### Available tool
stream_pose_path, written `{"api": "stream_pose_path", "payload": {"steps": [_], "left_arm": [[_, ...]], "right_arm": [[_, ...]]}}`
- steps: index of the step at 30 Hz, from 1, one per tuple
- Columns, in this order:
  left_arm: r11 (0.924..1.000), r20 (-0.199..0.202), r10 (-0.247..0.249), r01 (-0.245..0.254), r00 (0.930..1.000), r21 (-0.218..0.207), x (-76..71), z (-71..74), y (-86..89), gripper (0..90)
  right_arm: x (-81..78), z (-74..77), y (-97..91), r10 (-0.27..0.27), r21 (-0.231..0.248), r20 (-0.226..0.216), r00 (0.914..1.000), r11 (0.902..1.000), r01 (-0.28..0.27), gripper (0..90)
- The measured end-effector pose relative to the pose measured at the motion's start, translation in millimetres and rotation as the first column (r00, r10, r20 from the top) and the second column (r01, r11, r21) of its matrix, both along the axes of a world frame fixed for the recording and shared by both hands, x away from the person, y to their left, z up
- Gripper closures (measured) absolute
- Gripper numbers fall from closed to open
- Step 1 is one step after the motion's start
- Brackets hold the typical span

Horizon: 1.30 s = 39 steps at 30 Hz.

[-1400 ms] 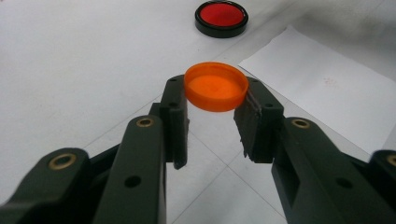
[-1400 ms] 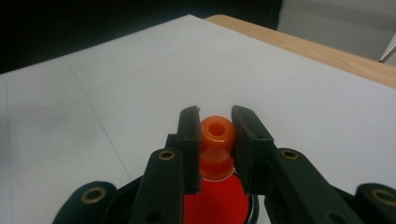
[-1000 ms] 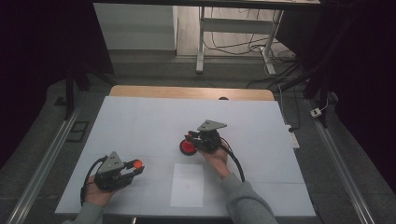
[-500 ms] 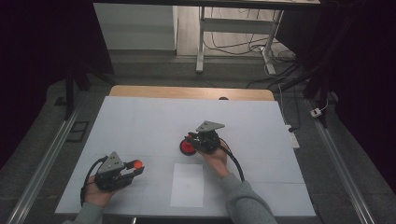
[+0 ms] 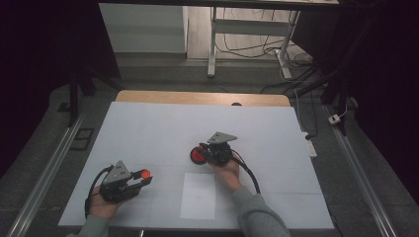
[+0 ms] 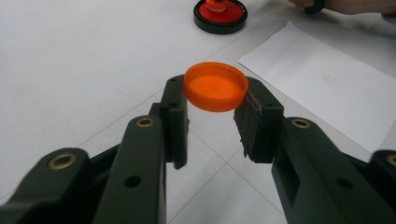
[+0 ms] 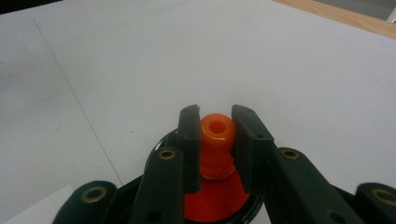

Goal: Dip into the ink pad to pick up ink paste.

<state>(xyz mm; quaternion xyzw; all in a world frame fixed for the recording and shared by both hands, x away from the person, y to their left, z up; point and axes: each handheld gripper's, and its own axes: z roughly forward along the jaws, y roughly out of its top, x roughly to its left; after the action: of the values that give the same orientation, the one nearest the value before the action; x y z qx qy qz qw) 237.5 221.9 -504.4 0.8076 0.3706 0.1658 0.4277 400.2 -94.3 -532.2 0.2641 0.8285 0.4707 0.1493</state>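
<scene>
At the near left of the counter: left tongs clamped on the rim of an orange cap, held clear above the surface with its hollow side facing up and toward the camera.
Left grip: the two black jaws press on opposite sides of the cap; it sits level between them, nothing else in the grasp.
Near the middle of the counter: right tongs closed on the orange stamp knob, one jaw on each side of it.
Stamp: a small orange stamp standing upright in a red ink pad with a black rim, its knob rounded with a hole in the top.
Key relation: from the left tongs the stamp and pad lie ahead and toward the right, well apart; the right hand is the one already on the stamp, so it is the nearer by far.
Axis: the stamp's long axis stands vertical, so I judge a straight lift would take it off the pad.
Paper: a white sheet lies near the front edge, just nearer than the pad, between the two hands.
Counter: white covering with faint grid lines, wooden back edge.
</scene>
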Motion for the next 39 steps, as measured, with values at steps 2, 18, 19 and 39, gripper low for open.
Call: {"api": "stream_pose_path", "payload": {"steps": [2, 18, 19, 39], "left_arm": [[1.0, 0.001, 0.001, -0.001, 1.0, -0.002, -0.3, 0.4, 0.2, 65.5], [1.0, -0.003, 0.01, -0.01, 0.9999, 0.0, 0.5, -0.5, 2.1, 65.5], [1.0, -0.002, 0.01, -0.01, 0.9999, 0.0, 0.6, -0.6, 2.1, 65.4], [1.0, -0.005, -0.003, 0.003, 1.0, 0.001, 2.0, -1.1, 0.1, 65.4]], "right_arm": [[-0.4, -0.6, 0.4, -0.001, 0.003, 0.003, 1.0, 1.0, 0.001, 73.9], [-0.4, -1.4, 0.2, -0.01, 0.009, -0.007, 0.9999, 0.9999, 0.01, 73.9], [0.0, -1.5, -0.1, -0.008, 0.012, -0.01, 0.9999, 0.9999, 0.008, 73.9], [-0.8, 31.4, -11.5, 0.019, 0.111, -0.024, 0.9995, 0.9937, -0.016, 73.6]]}}
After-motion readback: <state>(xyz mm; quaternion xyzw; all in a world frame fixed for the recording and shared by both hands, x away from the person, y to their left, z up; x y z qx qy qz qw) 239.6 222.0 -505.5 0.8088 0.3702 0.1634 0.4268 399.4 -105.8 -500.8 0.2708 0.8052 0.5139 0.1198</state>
